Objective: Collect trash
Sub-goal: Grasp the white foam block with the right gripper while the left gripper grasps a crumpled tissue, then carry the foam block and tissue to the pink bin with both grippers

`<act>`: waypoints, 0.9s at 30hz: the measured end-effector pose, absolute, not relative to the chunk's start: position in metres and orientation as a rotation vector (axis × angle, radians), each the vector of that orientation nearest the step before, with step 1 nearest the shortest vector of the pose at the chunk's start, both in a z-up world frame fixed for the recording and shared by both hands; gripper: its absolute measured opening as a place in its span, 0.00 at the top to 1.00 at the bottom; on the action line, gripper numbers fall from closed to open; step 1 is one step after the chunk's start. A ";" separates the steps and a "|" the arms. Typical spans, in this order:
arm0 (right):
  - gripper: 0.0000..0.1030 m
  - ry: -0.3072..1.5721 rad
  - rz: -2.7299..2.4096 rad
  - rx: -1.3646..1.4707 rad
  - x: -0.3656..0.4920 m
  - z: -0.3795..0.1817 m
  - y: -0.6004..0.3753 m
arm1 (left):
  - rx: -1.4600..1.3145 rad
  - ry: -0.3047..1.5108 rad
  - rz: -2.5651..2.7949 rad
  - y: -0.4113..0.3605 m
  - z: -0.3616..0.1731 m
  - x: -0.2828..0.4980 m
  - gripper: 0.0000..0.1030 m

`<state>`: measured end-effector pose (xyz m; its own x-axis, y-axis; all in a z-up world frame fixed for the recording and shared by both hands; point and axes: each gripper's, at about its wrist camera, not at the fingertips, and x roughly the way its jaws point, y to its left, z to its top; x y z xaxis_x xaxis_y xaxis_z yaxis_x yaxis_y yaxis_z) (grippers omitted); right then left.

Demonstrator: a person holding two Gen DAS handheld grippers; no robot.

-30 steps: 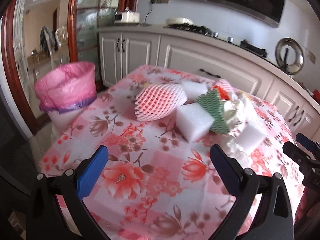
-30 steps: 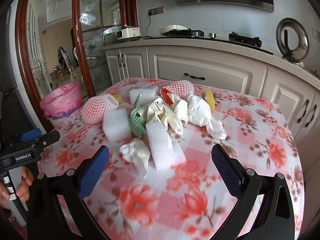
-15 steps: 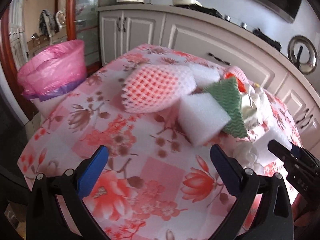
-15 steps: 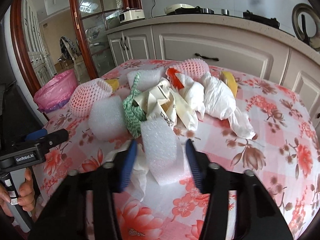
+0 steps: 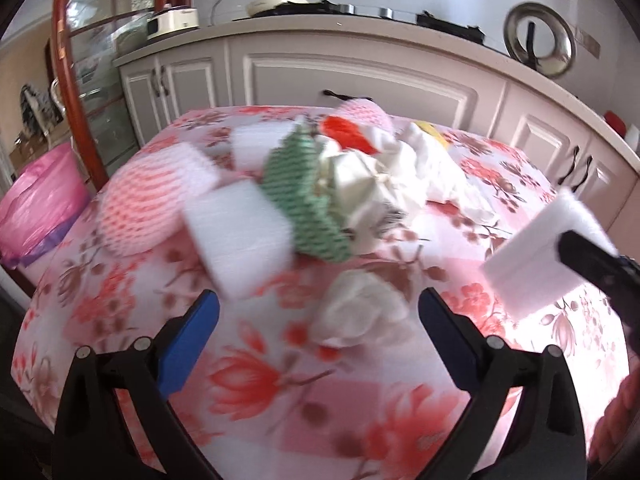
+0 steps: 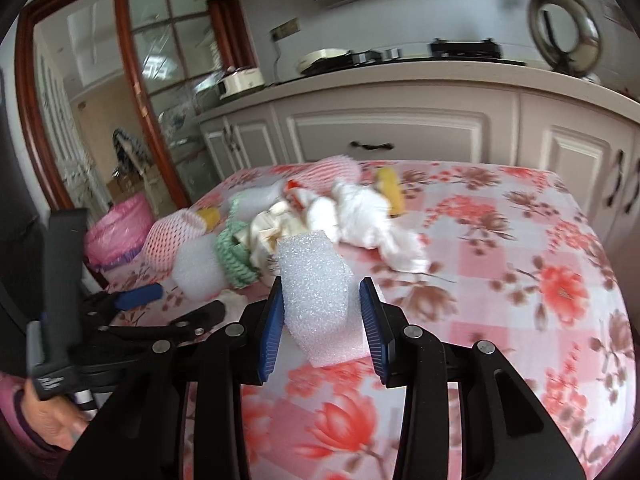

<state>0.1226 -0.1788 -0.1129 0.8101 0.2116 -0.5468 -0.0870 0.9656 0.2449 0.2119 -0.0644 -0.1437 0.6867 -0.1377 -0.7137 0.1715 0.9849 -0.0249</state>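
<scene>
My right gripper point(image 6: 320, 320) is shut on a white foam block point(image 6: 316, 280), held just above the floral tablecloth point(image 6: 520, 280); the block point(image 5: 536, 256) also shows at the right of the left wrist view. My left gripper point(image 5: 318, 332) is wide, its jaws closing, and a crumpled white paper wad point(image 5: 360, 312) lies between its fingertips, untouched. Behind it sits the trash pile: another white foam block point(image 5: 240, 236), a pink foam net point(image 5: 152, 204), a green net point(image 5: 304, 192) and crumpled white paper point(image 5: 400, 172). A bin with a pink bag point(image 5: 36, 208) stands beside the table's left edge.
White kitchen cabinets point(image 5: 360, 80) run behind the table, with a stove and a steel lid on the counter. A wood-framed glass door point(image 6: 132, 100) is at the left. A person's hand point(image 6: 52, 428) holds the left gripper's handle.
My right gripper closed on the white foam block and lifted it off the cloth. My left gripper moved right, from the pink net toward the white paper wad.
</scene>
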 end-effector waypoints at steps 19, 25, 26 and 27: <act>0.64 0.592 0.134 0.247 0.097 -0.114 -0.199 | 0.082 0.767 -0.170 -0.084 -0.152 0.200 0.63; 0.64 0.594 0.183 0.205 0.092 -0.105 -0.167 | 0.083 0.658 -0.158 -0.065 -0.124 0.174 0.63; 0.64 0.592 0.190 0.198 0.091 -0.104 -0.162 | 0.077 0.634 -0.148 -0.058 -0.118 0.169 0.63; 0.64 0.590 0.200 0.183 0.090 -0.101 -0.154 | 0.072 0.622 -0.143 -0.053 -0.114 0.166 0.63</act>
